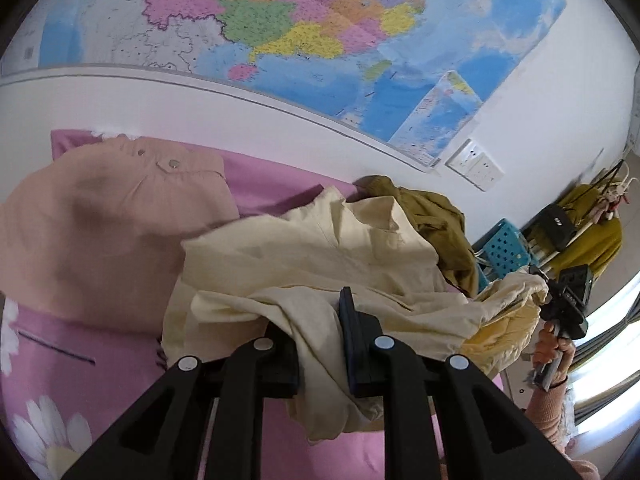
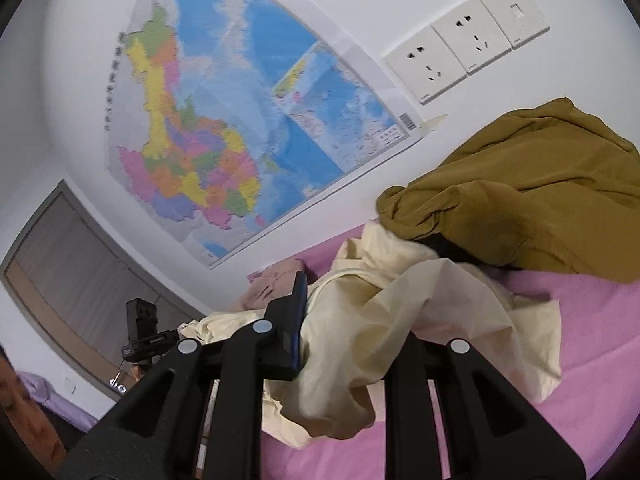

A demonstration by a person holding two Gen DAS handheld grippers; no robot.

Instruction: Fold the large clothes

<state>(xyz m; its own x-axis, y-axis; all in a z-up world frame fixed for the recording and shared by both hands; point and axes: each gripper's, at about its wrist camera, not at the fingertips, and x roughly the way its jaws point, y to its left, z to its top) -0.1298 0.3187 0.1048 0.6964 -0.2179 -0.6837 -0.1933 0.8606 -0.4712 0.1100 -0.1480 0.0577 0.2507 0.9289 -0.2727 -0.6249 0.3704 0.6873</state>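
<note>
A cream garment lies crumpled on the pink bed sheet and hangs in a bunch between both grippers. My left gripper is shut on one bunched edge, and the cloth drapes over its left finger. At the right edge of the left wrist view, my right gripper pinches the other end of the garment, held by a hand in a pink sleeve. In the right wrist view the cream garment covers the right finger of my right gripper, which is shut on it. My left gripper shows at the lower left.
A folded peach-pink garment lies at the left of the bed. An olive garment is heaped by the wall. The wall carries a map and sockets. A blue basket and a rack stand beyond the bed's right end.
</note>
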